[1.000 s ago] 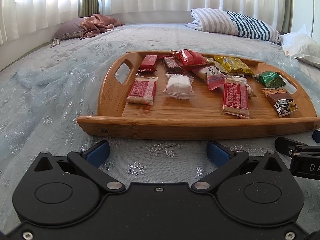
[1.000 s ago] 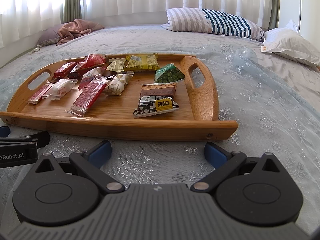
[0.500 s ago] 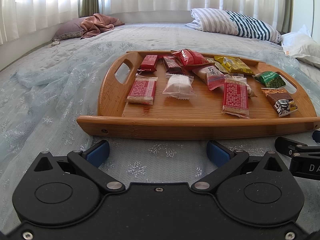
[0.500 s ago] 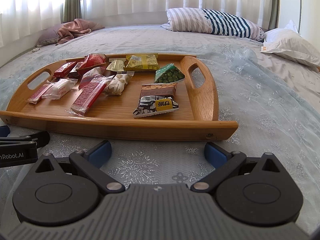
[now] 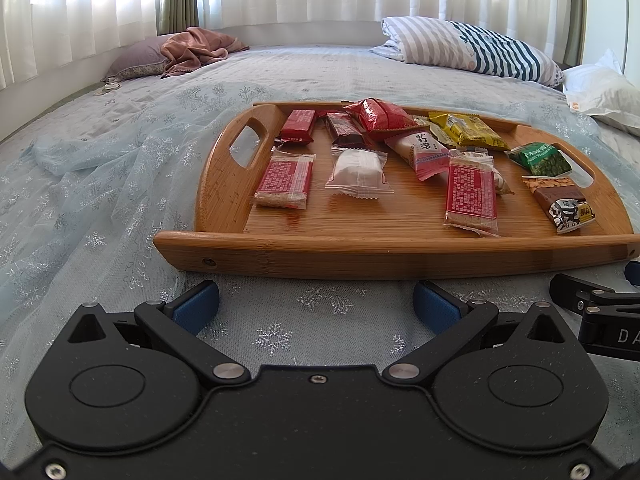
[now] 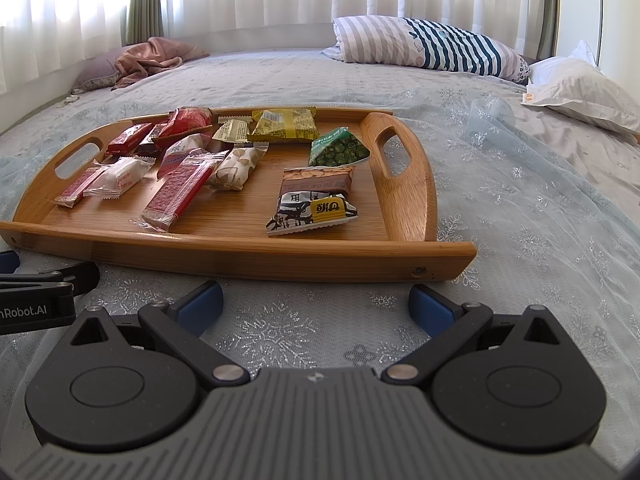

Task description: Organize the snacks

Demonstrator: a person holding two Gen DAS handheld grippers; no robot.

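A bamboo tray (image 5: pixel 360 248) (image 6: pixel 248 252) lies on the bed with several wrapped snacks on it: red bars (image 5: pixel 285 176) (image 6: pixel 178 190), a white packet (image 5: pixel 358 168), a yellow pack (image 5: pixel 466 130) (image 6: pixel 286 124), a green pea bag (image 5: pixel 540 160) (image 6: pixel 338 152) and a brown-and-black pack (image 5: pixel 562 202) (image 6: pixel 314 200). My left gripper (image 5: pixel 316 306) is open and empty, low over the bedspread just in front of the tray's near rim. My right gripper (image 6: pixel 316 304) is open and empty, in front of the tray's right half.
A pale blue snowflake bedspread (image 5: pixel 100 200) covers the bed. A striped pillow (image 6: pixel 420 46) and a white pillow (image 6: pixel 580 88) lie at the back right, pink cloth (image 5: pixel 196 46) at the back left. Each gripper shows at the other view's edge (image 5: pixel 596 312) (image 6: pixel 36 292).
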